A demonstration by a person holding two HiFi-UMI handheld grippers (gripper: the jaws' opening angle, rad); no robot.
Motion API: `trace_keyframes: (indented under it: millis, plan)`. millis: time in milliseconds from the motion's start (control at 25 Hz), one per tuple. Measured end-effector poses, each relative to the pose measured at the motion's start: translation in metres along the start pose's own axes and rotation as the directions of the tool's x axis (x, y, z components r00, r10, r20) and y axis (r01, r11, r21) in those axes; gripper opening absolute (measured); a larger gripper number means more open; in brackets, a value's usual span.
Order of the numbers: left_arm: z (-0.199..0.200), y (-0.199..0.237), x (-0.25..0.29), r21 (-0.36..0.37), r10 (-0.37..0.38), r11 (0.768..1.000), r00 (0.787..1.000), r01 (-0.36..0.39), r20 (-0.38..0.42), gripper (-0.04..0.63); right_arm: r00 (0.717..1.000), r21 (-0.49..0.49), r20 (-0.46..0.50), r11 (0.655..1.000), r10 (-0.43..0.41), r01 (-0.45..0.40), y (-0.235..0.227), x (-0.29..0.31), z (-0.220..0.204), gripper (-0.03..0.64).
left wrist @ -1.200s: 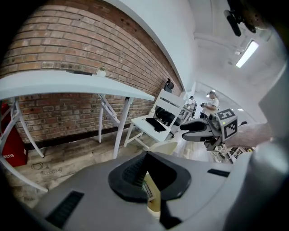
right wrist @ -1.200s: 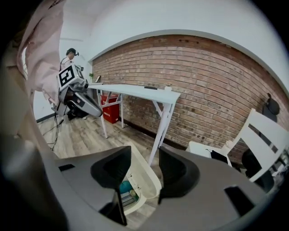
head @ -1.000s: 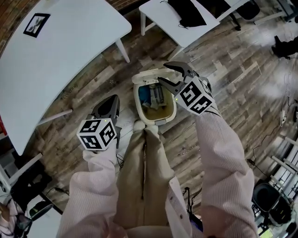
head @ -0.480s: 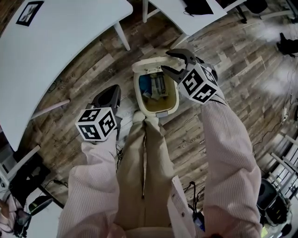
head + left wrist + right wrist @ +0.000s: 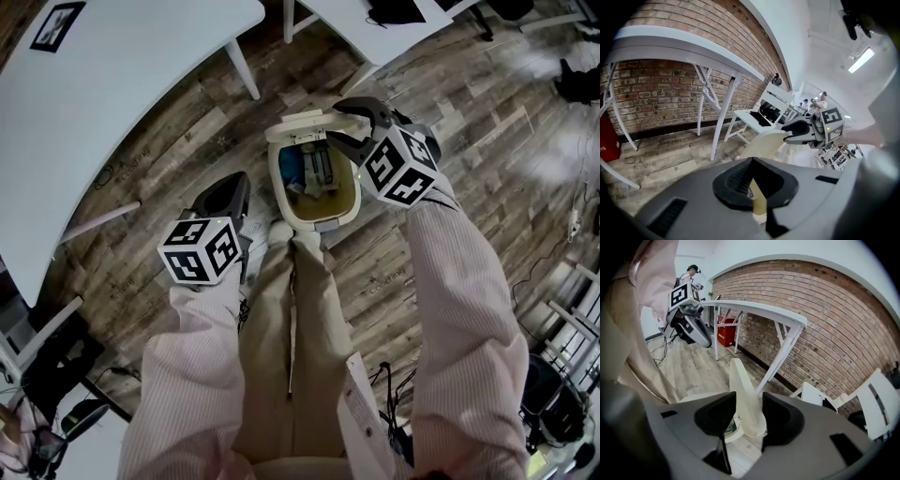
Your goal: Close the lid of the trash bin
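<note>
The trash bin (image 5: 353,202) stood on the wooden floor (image 5: 178,141) right in front of the person, between a white tabletop (image 5: 112,84) on their left and a second white table (image 5: 352,33) further back. It was a cream bin. Its lid (image 5: 295,125) was raised at the far side, so you could look straight down into it. There was rubbish inside, something blue (image 5: 292,178) among it. The person's beige trouser legs (image 5: 281,347) came down to the bin's near edge.

The right hand-held gripper (image 5: 336,124) was up at the lid. Its jaws were parted wide and the upright lid stood in the gap, one jaw on each face. From its own camera the cream panel filled most of the space between the two dark jaws. I couldn't say whether either jaw actually pressed on it.

The left hand-held gripper (image 5: 229,190) was off to the left of the bin, near it but touching nothing. Its jaws were drawn in narrow, their tips practically together, and they carried nothing. Its marker cube (image 5: 199,251) faced up towards the person's head.

Through the left gripper view the lid showed as a tilted pale slab, with the other gripper's dark jaws at its upper edge. A brick wall (image 5: 811,301) ran behind the tables. A red box (image 5: 725,331) sat on the floor beneath the long one.
</note>
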State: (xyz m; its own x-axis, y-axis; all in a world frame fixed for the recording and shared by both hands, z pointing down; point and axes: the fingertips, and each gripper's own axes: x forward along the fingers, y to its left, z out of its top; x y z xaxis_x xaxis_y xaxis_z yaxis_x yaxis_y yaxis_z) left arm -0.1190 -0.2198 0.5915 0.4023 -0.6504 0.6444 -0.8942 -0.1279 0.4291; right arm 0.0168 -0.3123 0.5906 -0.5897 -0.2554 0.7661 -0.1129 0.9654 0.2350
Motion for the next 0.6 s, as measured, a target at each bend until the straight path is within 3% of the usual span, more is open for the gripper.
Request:
trace_keyframes:
  millis: [600]
  plan:
    - [-0.024, -0.011, -0.014, 0.027, -0.056, 0.998, 0.998, 0.057, -0.017, -0.008, 0.999, 0.05, -0.017, 0.998, -0.046, 0.046, 0.039, -0.012, -0.007, 0.178]
